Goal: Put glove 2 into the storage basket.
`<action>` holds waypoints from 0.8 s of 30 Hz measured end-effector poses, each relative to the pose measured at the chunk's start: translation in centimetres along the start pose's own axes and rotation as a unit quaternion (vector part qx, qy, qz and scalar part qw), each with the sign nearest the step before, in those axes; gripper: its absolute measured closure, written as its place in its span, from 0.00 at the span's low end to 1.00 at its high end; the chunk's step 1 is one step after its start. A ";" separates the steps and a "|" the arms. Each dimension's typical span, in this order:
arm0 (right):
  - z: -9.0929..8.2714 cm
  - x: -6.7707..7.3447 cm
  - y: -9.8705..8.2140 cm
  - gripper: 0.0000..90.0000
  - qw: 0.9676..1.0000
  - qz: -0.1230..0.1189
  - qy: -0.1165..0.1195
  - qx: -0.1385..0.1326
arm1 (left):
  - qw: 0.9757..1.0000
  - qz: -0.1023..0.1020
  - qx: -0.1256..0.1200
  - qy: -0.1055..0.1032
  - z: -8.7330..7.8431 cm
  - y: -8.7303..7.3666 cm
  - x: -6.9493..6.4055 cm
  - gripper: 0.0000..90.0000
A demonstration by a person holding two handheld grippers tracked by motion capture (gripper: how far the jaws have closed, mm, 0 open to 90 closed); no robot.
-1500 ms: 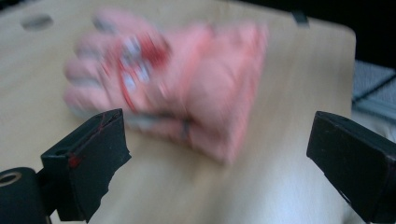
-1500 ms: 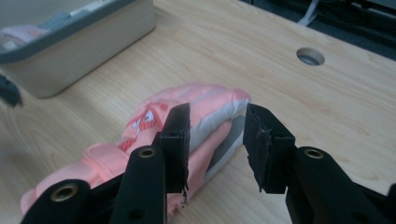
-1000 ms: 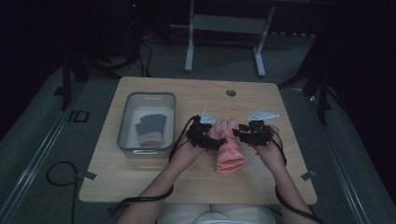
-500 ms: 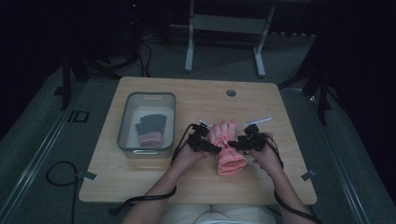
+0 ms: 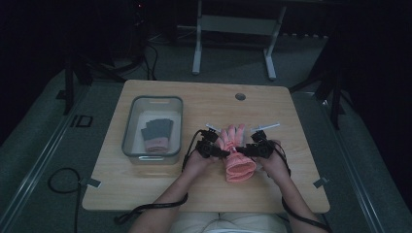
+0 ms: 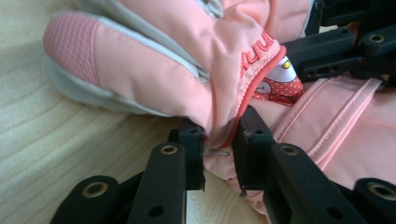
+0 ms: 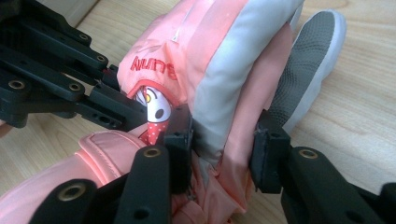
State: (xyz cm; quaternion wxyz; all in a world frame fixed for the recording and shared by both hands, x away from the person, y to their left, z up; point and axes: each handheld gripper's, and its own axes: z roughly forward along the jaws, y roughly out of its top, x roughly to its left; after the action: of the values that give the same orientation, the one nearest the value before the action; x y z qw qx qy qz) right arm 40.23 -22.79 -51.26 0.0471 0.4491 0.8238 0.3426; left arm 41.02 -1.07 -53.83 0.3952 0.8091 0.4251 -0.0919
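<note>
A pink padded glove (image 5: 238,156) with grey trim lies on the wooden table (image 5: 145,189), fingers pointing away from the person. My left gripper (image 5: 219,151) is at its left side. In the left gripper view this gripper (image 6: 219,140) is shut on a fold of the glove (image 6: 154,60) near the red-edged cuff. My right gripper (image 5: 247,150) holds the glove's right side. In the right gripper view its jaws (image 7: 223,135) have just been closing and press on the glove (image 7: 224,60), with thick pink and grey fabric between them. The left gripper (image 7: 56,70) shows beyond.
A clear plastic bin (image 5: 131,141) stands at the table's left and holds a grey and pink glove (image 5: 156,133). A small round hole (image 5: 240,96) sits near the far edge. Cables trail from both grippers toward the person. Metal stand legs stand on the floor beyond.
Both hands have sunk toward the table and drawn closer together at the glove. Both grippers' jaws have closed in on the glove's sides.
</note>
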 end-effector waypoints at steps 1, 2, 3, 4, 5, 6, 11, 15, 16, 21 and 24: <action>-0.2 0.1 0.0 0.73 1.000 0.000 0.000 -0.004 | 1.000 0.009 0.002 0.004 -0.1 0.1 -0.3 0.85; -0.3 0.1 -0.1 0.73 1.000 -0.005 -0.001 -0.007 | 1.000 0.014 0.002 0.005 -0.2 0.3 -0.5 0.85; -0.5 0.2 -0.1 0.74 1.000 -0.004 -0.001 -0.009 | 1.000 0.020 0.001 0.008 -0.4 0.4 -0.7 0.86; -0.7 0.2 -0.1 0.74 1.000 -0.005 0.001 -0.015 | 1.000 0.027 0.002 0.013 -0.7 0.7 -1.0 0.86; -0.9 0.2 0.0 0.74 1.000 -0.006 0.003 -0.021 | 0.999 0.033 -0.001 0.016 -1.0 0.9 -1.2 0.86; -1.2 0.2 0.0 0.74 1.000 -0.006 0.005 -0.025 | 0.999 0.037 -0.005 0.019 -1.3 1.1 -1.5 0.86; -2.5 0.5 0.8 0.74 0.999 -0.007 0.010 -0.051 | 0.998 0.049 -0.015 0.028 -2.9 2.2 -2.5 0.86; -3.6 1.0 1.7 0.74 0.997 -0.008 0.013 -0.072 | 0.997 0.058 -0.027 0.038 -4.7 3.2 -3.2 0.86; -3.9 1.3 2.1 0.74 0.997 -0.010 0.012 -0.078 | 0.997 0.062 -0.028 0.040 -5.1 3.4 -3.3 0.86; -4.6 2.2 3.6 0.74 0.995 -0.017 0.012 -0.096 | 0.996 0.067 -0.032 0.056 -7.1 4.5 -3.6 0.86; -4.8 2.7 4.4 0.75 0.994 -0.019 0.017 -0.102 | 0.995 0.068 -0.033 0.063 -8.1 4.8 -3.7 0.86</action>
State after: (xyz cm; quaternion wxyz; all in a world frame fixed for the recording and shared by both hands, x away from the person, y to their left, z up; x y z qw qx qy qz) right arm 39.93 -21.64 -44.31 0.0850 0.4202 0.7937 0.4316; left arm 40.85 0.94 -43.94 0.3999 0.8268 0.3955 0.0006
